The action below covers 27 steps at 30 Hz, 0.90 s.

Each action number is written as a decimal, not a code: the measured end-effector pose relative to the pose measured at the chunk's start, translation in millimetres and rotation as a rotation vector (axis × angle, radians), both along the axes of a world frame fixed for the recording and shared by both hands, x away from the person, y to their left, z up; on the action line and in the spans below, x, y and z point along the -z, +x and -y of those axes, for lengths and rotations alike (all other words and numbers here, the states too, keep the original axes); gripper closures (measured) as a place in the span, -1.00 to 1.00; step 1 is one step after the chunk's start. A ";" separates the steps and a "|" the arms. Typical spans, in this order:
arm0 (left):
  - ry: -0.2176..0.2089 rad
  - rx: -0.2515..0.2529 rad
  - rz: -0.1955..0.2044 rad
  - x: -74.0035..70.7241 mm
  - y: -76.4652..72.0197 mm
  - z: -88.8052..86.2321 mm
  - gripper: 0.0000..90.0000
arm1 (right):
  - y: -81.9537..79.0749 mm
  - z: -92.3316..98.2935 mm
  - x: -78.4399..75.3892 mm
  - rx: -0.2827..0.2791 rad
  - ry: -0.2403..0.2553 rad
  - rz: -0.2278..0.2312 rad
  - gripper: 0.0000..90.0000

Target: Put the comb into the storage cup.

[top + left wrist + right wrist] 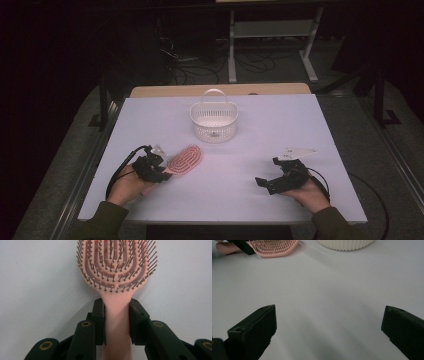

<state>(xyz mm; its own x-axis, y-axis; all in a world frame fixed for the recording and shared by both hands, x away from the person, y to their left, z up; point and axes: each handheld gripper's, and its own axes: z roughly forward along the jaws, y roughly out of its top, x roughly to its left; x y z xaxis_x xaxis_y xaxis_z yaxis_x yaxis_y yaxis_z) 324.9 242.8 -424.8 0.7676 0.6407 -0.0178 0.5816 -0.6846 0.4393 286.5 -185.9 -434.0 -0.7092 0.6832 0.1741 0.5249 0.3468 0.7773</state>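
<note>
High view, left gripper (162, 172): near left of the white table (260, 135), in the person's left hand (131, 186); its jaws are pinched on the handle of the pink hairbrush (184, 159).
High view, hairbrush: lies low over the table at the near left, head pointing far and to the right, bristles up; whether it rests on the surface or is raised a little, I cannot tell.
High view, basket (213, 120): white, slotted, with an upright hoop handle; it stands mid-table at the far side, well apart from the brush head.
High view, right gripper (270, 181): near right, in the right hand (310, 194), jaws spread with nothing between them; a grey three-cornered plate (298, 152) sits on top and a cable (370, 200) trails off to the right.

Left gripper view, left gripper (117, 322): both black pads press the sides of the hairbrush (117, 270) handle just below the head.
Left gripper view, hairbrush: the oval head rises straight ahead of the jaws, rows of bristles facing the camera, over the white table (37, 277).

Right gripper view, right gripper (329, 327): jaws wide apart over the bare table (324, 290), holding nothing.
Right gripper view, hairbrush (277, 248): far left, bristles up, with the other gripper's black jaw across its neck.
Right gripper view, basket (345, 244): only its ribbed lower wall is seen, far and right of centre.
</note>
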 end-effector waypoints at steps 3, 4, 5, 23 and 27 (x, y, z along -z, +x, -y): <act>-0.011 0.001 0.000 0.0 0.2 -1.8 0.56 | -0.2 0.1 -0.3 0.001 0.002 -0.001 -1.00; -0.013 0.003 0.002 -0.1 0.2 -2.0 0.56 | -0.1 0.2 -0.2 0.000 0.001 0.000 -1.00; -0.015 0.005 0.004 -0.4 0.0 -2.4 0.56 | 0.0 0.3 -0.1 0.001 0.001 0.000 -1.00; -0.143 0.035 0.065 -17.1 -7.9 -2.3 0.56 | 0.0 0.6 0.1 0.001 0.003 -0.002 -1.00; -0.167 0.055 0.080 -20.0 -10.2 1.2 0.56 | -0.1 0.9 0.0 0.001 0.004 -0.001 -1.00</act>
<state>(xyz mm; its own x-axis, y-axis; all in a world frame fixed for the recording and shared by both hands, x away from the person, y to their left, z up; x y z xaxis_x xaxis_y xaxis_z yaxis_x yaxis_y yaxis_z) 314.8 241.7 -404.8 0.8045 0.5911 -0.0578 0.5041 -0.6280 0.5928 286.4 -186.8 -434.0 -0.7082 0.6833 0.1779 0.5263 0.3429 0.7781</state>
